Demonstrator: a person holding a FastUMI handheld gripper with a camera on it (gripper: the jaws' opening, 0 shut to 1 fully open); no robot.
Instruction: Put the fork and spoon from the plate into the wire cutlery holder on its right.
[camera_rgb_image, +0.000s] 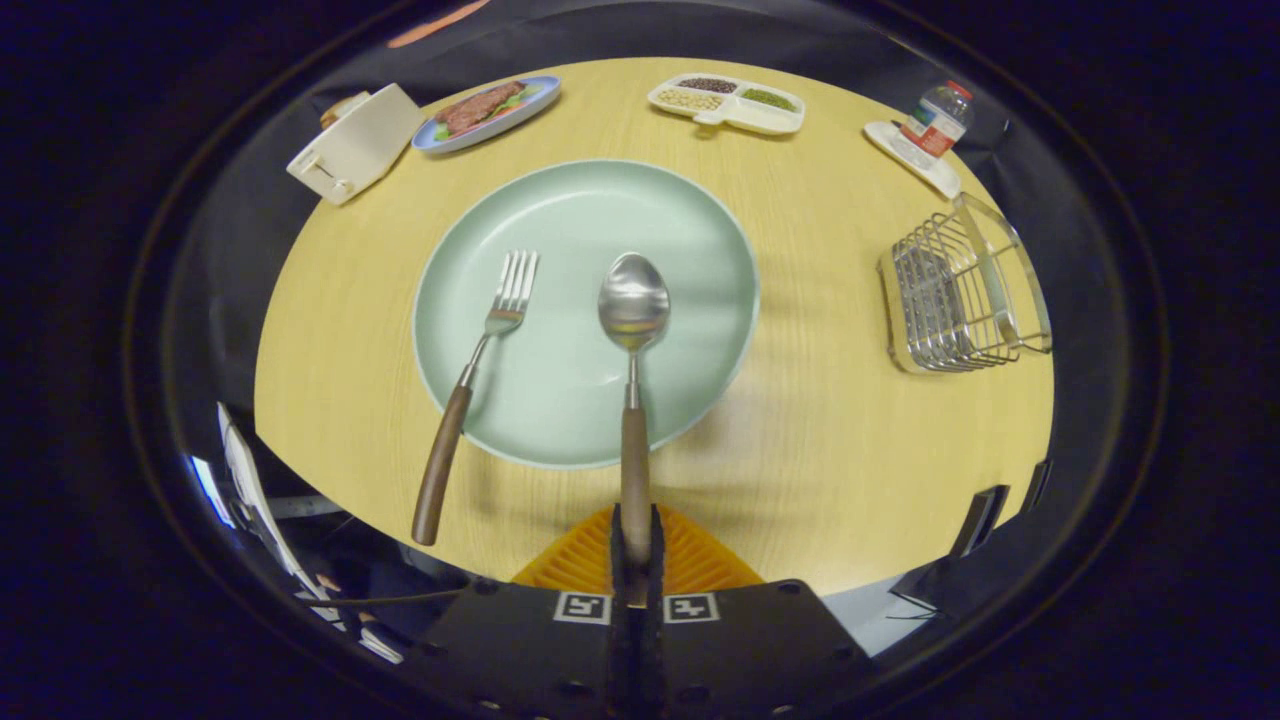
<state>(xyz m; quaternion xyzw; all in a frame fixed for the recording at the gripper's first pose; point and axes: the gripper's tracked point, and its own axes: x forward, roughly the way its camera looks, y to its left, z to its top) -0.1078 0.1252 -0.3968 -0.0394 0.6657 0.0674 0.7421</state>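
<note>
The jaws are clamped on the brown wooden handle of the steel spoon (633, 300), whose bowl lies at twelve o'clock on the pale green round plate (700, 240). The wooden-handled steel fork (480, 380) lies at eleven o'clock, the wire cutlery holder (955, 295) at two o'clock on the table (830, 440).

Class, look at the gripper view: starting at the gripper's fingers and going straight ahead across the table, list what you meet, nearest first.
gripper, shut on the spoon's wooden handle → spoon bowl, resting in the green plate → divided snack tray at the table's far edge.
</note>
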